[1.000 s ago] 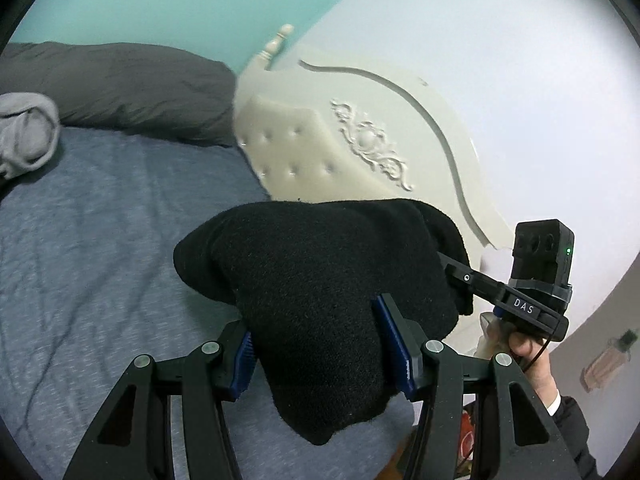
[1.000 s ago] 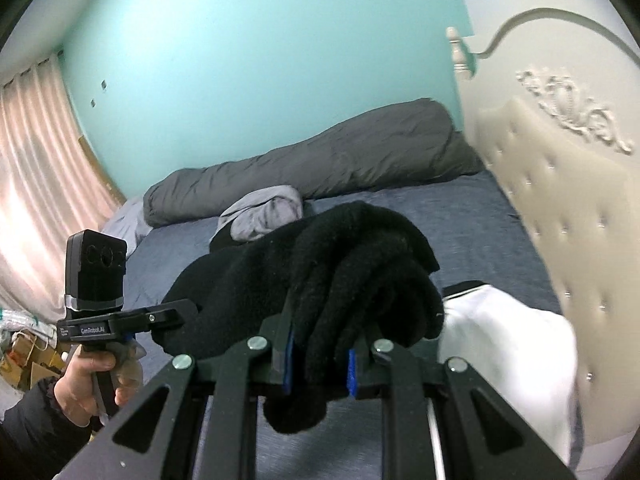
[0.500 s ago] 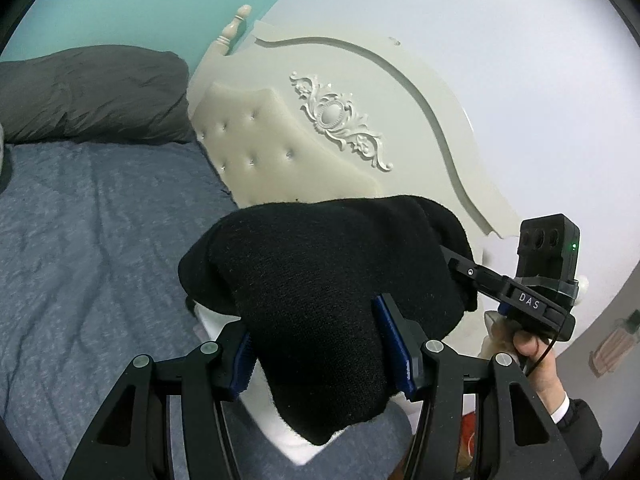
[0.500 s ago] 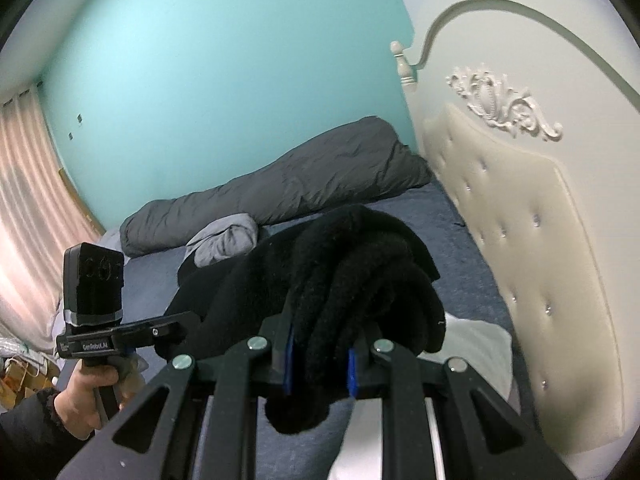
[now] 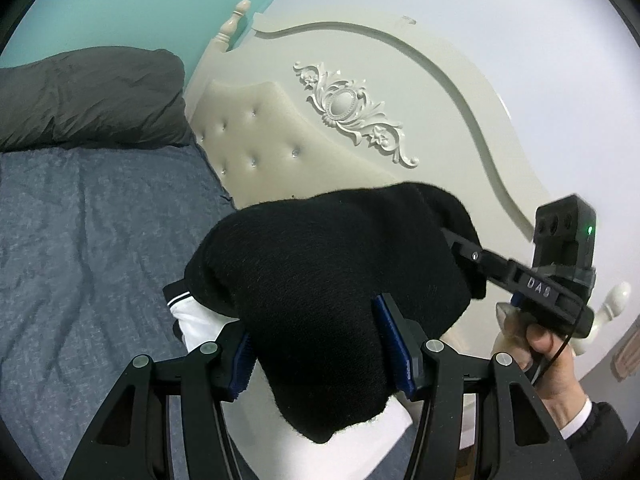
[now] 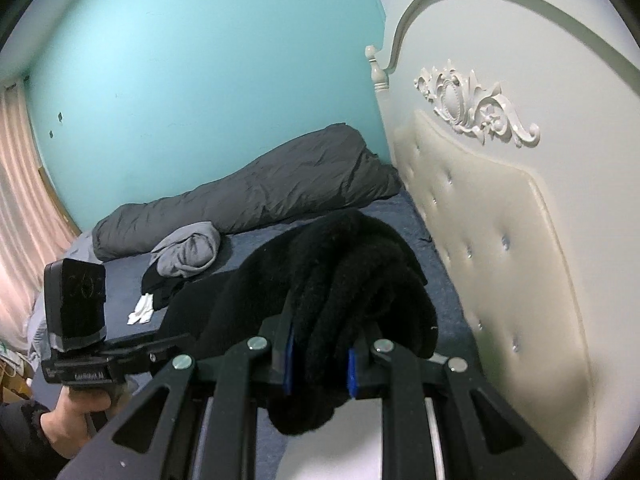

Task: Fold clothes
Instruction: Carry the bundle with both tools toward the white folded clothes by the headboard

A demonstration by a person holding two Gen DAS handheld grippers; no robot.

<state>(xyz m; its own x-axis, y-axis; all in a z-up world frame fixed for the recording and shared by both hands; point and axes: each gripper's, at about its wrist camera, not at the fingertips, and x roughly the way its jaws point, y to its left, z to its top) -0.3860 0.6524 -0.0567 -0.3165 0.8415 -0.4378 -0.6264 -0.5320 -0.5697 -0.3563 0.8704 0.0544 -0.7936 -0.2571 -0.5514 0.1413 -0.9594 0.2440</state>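
A folded black fleece garment (image 5: 320,280) hangs in the air between both grippers, above a white folded garment (image 5: 196,316) with a black striped edge that lies on the bed. My left gripper (image 5: 324,356) is shut on a thick bundle of the black garment, its blue pads pressing both sides. My right gripper (image 6: 318,364) is shut on a narrower bunch of the same black garment (image 6: 352,280). Each view shows the other gripper held in a person's hand (image 5: 548,356) beside the cloth.
The blue-grey bed sheet (image 5: 80,240) spreads to the left. A cream tufted headboard (image 6: 500,220) stands close on the right. A dark grey duvet (image 6: 260,196) lies along the teal wall, with a grey rolled garment (image 6: 188,250) and small dark and white items before it.
Both grippers carried the black garment sideways toward the headboard and slightly down; the white folded garment now lies right under it. Neither grip has changed.
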